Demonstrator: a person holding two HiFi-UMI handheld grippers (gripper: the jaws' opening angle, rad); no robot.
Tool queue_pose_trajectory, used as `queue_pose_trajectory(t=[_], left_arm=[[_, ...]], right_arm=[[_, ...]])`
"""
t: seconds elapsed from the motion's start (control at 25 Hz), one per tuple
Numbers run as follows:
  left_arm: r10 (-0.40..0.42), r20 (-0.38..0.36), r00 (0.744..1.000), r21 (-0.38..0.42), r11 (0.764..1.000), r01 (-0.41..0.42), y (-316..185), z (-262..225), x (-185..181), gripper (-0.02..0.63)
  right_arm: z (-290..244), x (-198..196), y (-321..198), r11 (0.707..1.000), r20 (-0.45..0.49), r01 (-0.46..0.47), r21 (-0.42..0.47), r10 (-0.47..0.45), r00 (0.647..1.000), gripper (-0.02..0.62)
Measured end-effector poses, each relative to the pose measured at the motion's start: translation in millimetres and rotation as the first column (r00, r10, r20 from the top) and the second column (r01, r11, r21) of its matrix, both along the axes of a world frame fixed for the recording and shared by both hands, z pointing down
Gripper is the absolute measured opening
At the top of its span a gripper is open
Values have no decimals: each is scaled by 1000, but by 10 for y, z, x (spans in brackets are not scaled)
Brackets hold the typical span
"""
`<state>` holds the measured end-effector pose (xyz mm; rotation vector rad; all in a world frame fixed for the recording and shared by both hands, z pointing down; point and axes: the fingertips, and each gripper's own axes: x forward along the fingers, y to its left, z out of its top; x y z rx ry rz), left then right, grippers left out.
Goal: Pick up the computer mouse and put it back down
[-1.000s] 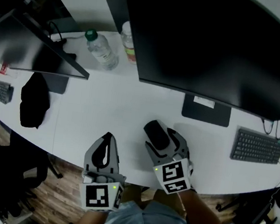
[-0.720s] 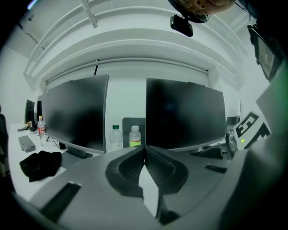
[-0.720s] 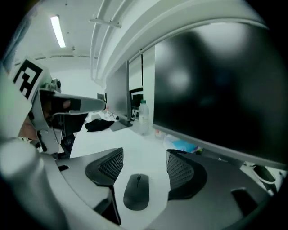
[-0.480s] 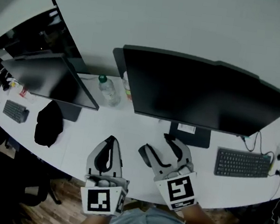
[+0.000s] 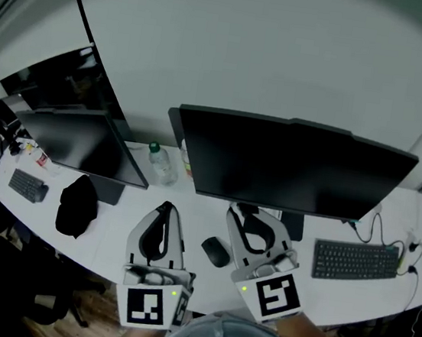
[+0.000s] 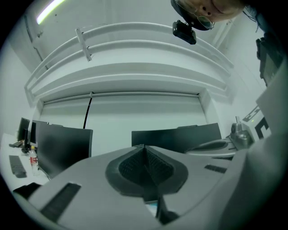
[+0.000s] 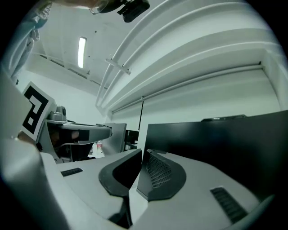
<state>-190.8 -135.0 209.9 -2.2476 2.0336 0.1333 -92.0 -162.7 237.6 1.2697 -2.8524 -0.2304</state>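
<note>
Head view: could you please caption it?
Mouse lies on desk between left claw and right claw, its empty jaws just closing.

Left gripper (image 6: 144, 147) with fingers (image 6: 130, 168) together; beyond, left monitor (image 6: 63, 147), right monitor (image 6: 180, 138), white wall (image 6: 144, 114)

Your left gripper (image 6: 144, 150) has a smooth, matt grey plastic shell, and its pads (image 6: 132, 169) are darker, with a fine mesh-like grain. The computer mouse (image 5: 216, 252) looks like smooth dark plastic with little shine. The desk (image 5: 115, 224) it lies on has a white, smooth, matt top. The big monitor (image 5: 292, 167) shows a flat black screen. The bottle (image 5: 162, 164) is clear plastic, the black bundle (image 5: 78, 205) looks like soft cloth, and the floor (image 5: 92, 312) is wood plank.
</note>
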Motion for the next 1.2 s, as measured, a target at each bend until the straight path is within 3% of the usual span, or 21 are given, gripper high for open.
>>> queue_pose_trajectory(t=[0.2,1.2], left_arm=[[5,15,1000,-1,1000,-5,-9,8,104,8],[40,31,999,-19,999,-39,56,113,281,8]], right_arm=[[-40,67,28,1000,10,-4,11,4,1000,15],[23,173,86,1000,44,-12,-9,13,999,14]])
